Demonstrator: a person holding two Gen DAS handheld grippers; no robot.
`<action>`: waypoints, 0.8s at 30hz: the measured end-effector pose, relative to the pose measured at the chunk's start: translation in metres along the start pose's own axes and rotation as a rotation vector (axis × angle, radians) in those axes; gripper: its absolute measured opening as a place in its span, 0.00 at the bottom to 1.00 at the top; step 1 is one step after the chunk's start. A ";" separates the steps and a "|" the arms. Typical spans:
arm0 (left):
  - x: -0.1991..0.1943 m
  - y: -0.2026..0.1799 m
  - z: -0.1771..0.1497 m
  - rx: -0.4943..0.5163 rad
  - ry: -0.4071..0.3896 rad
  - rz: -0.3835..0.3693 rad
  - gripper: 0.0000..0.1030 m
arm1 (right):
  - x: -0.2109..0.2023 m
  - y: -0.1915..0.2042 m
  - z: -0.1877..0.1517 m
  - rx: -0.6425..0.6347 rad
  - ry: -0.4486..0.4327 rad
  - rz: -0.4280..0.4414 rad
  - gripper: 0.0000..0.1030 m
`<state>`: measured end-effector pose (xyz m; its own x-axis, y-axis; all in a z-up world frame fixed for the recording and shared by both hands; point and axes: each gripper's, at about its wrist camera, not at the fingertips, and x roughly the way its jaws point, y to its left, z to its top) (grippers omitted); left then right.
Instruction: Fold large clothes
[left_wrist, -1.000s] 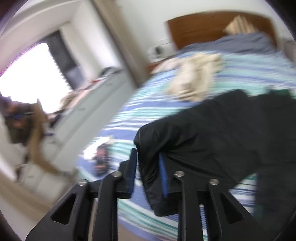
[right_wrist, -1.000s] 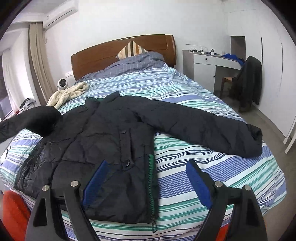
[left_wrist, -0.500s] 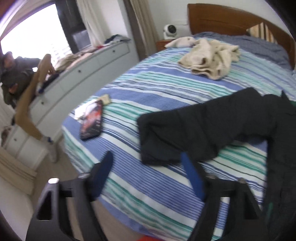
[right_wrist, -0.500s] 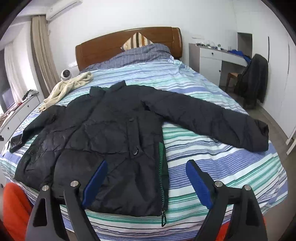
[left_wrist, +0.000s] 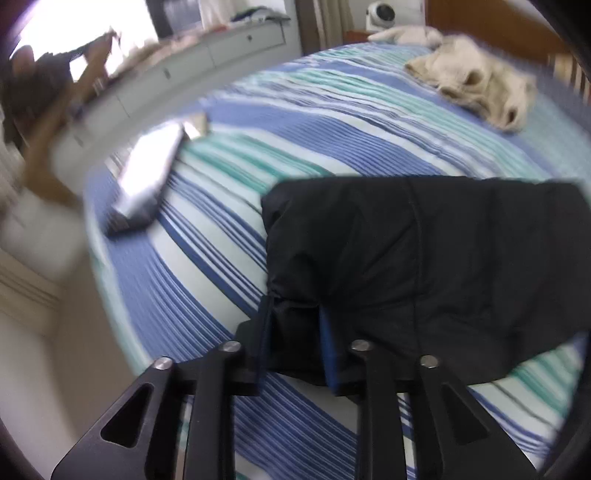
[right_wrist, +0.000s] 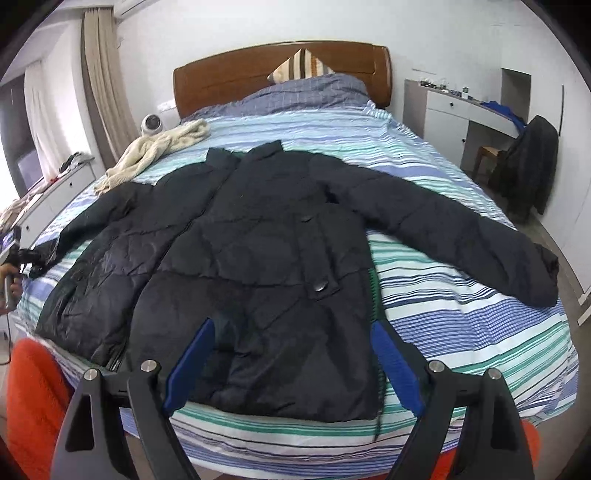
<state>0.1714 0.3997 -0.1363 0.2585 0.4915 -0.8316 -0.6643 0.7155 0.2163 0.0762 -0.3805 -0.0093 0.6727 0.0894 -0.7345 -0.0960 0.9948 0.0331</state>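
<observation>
Jacket cuff (left_wrist: 295, 325) pinched in left tongs (left_wrist: 293, 332), right tongs (right_wrist: 291, 365) wide over hem.

Jacket (right_wrist: 258, 258) lies on bed (right_wrist: 480, 332), sweater (right_wrist: 155, 151) behind.

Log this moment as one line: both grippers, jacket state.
left gripper: shut on sleeve cuff | right gripper: open, over hem | black padded jacket: flat on striped bed, unfolded

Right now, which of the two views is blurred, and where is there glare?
Left wrist view: motion-blurred, worst at the edges; the phone screen glares white, and the window is blown out. Right wrist view: sharp and evenly lit, the black jacket clear, only fisheye bending.
</observation>
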 end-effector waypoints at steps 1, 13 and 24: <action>-0.006 -0.002 0.008 0.023 -0.038 0.054 0.09 | 0.001 0.003 0.000 -0.007 0.004 0.001 0.86; -0.058 0.010 -0.001 0.049 -0.160 0.040 0.51 | 0.001 0.008 0.002 -0.011 -0.010 0.022 0.86; -0.197 -0.094 -0.138 0.394 -0.215 -0.542 0.71 | -0.009 -0.039 0.016 0.036 -0.058 -0.024 0.86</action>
<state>0.0862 0.1674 -0.0637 0.6413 0.0735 -0.7638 -0.1100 0.9939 0.0033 0.0856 -0.4192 0.0070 0.7161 0.0674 -0.6947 -0.0535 0.9977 0.0416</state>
